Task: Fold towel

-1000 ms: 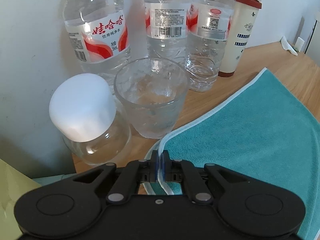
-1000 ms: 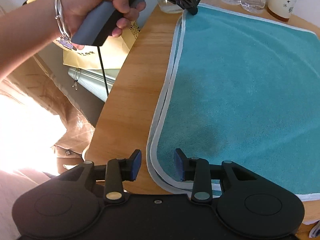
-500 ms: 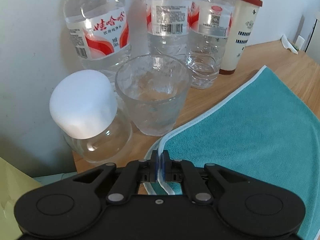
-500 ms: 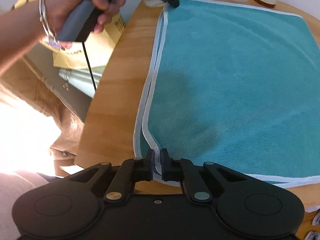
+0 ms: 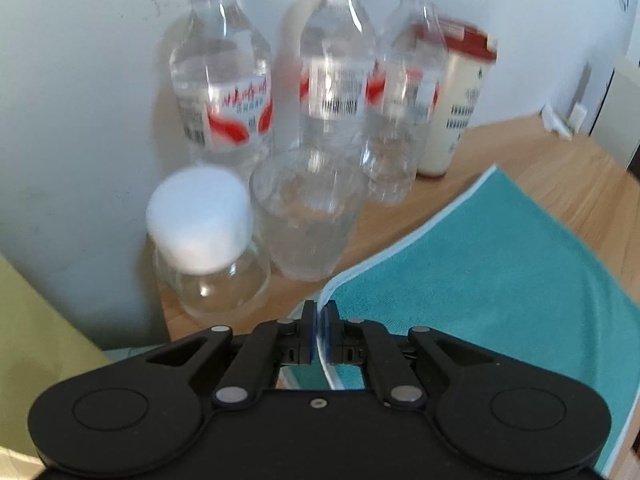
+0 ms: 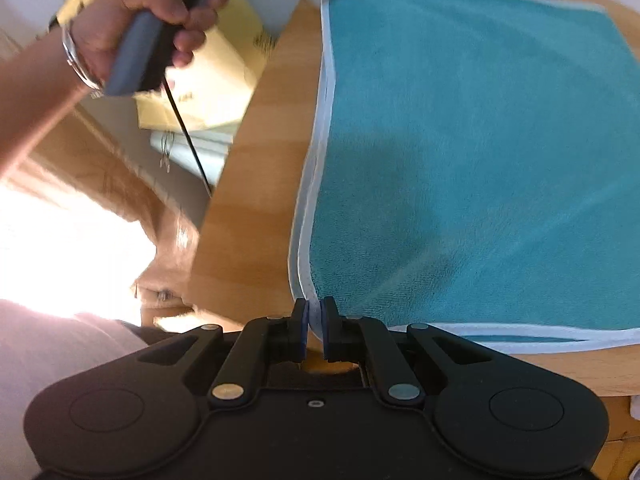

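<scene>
A teal towel with a white hem lies doubled on the wooden table, two layers showing along its left edge. My left gripper is shut on the towel's far left corner, the white hem pinched between its pads. My right gripper is shut on the near left corner, hem between the fingertips. In the right wrist view a person's hand holds the left gripper's handle at the top, its tip at the far corner.
Three clear water bottles, a glass tumbler, a jar with a white lid and a cream cup with a red lid stand against the wall just beyond the left gripper. A yellow bag sits left of the table edge.
My right gripper went from open to shut on the near corner hem. The left gripper has lifted and pulled back from the bottles, still holding its corner.
</scene>
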### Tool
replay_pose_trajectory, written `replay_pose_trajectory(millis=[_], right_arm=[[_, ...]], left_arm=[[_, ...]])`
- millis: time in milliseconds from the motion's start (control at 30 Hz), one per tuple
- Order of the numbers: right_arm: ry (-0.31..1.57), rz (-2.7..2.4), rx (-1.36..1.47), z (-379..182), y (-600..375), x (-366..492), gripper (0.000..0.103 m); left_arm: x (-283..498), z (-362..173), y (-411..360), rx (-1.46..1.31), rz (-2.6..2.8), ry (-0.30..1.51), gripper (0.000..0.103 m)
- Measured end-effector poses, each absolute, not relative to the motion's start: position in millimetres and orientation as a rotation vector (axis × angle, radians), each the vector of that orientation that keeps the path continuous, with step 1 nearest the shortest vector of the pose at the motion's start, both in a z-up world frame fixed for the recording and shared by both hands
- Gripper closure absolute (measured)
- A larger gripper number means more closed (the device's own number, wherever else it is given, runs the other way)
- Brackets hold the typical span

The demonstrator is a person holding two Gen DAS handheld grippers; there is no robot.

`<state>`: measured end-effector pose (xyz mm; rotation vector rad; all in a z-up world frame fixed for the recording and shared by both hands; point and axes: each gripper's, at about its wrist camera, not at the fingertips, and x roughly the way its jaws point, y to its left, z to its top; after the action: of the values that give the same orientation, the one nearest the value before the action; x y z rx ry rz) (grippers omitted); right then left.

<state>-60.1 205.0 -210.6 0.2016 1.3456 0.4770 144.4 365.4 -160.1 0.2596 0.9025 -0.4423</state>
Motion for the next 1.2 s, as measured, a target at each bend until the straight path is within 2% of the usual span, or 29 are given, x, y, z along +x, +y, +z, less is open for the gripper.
replay_pose_trajectory(millis=[133,200,267,433,667,800,867,933,1200], right_arm=[[1.349,0.487,0.2,-216.7,200.5,-62.7,0.094],[1.362,0.49,0.211,-215.3,197.8,-63.5,0.09],[1.347,0.491,0.223,-209.4,192.0,-65.2,0.079],[1.28,0.47,0.284,-191.8,162.3,-68.9,0.072],[1.139,0.011,0.356,-199.7,58.8,-66.7,0.072],[1.131,-0.163,0.405,-213.8,18.8,-71.6,0.072],[1.126,-0.22,0.378,-218.7,12.6,-74.8,0.074],[1.12,-0.229,0.366,-222.7,12.7,-78.8,0.08],[1.157,-0.241,0.27,-226.9,17.0,-84.9,0.084]], left_arm=[[143.3,-179.8,370.9,0.272,-0.418,0.947,0.1],[145.4,-185.6,371.2,0.279,-0.409,0.961,0.1],[148.8,-190.0,371.2,0.286,-0.394,0.965,0.099],[157.9,-190.5,371.9,0.269,-0.373,0.965,0.099],[158.2,-193.0,370.8,0.292,-0.373,0.963,0.099],[159.2,-193.7,370.5,0.303,-0.367,0.965,0.098],[159.8,-193.9,369.3,0.31,-0.361,0.963,0.098],[160.4,-193.7,368.7,0.315,-0.358,0.962,0.098],[164.0,-194.9,362.4,0.358,-0.33,0.945,0.098]])
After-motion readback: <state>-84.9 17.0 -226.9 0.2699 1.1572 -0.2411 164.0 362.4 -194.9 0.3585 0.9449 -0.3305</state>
